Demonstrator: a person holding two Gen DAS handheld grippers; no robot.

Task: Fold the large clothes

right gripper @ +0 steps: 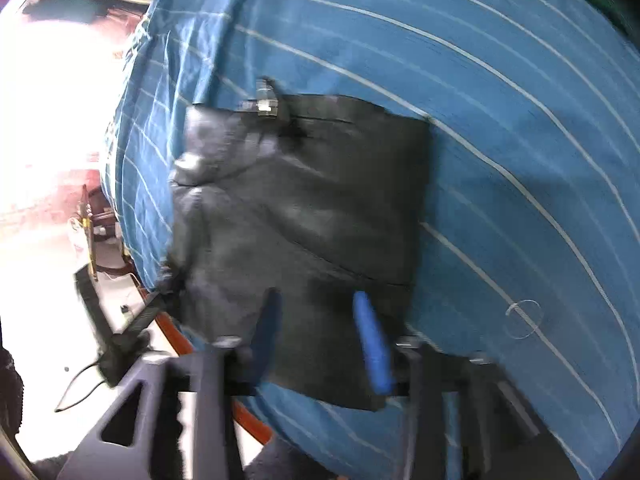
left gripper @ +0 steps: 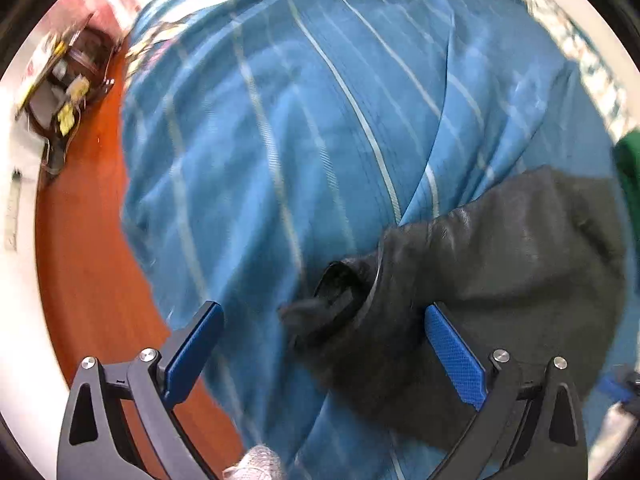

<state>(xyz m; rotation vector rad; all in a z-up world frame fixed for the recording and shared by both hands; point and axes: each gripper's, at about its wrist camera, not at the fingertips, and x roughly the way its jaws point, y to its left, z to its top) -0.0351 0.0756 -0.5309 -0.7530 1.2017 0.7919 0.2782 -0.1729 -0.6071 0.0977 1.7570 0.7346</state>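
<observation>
A dark grey, near-black garment [right gripper: 304, 208] lies folded into a rough rectangle on a blue cloth with thin white stripes [right gripper: 500, 140]. In the left wrist view the garment [left gripper: 500, 264] sits at the lower right, with a cuff-like opening [left gripper: 340, 300] facing my left gripper [left gripper: 320, 344]. That gripper is open and empty, its blue pads [left gripper: 456, 356] wide apart above the blue cloth [left gripper: 280, 140]. My right gripper [right gripper: 316, 328] is open just above the garment's near edge. Both views are motion-blurred.
An orange-red wooden floor [left gripper: 100, 260] shows left of the cloth. A dark bag with yellow tags [left gripper: 68, 92] lies at the far left. Something green [left gripper: 628, 168] sits at the right edge. A black device with a cable [right gripper: 116, 352] lies beside the cloth's left edge.
</observation>
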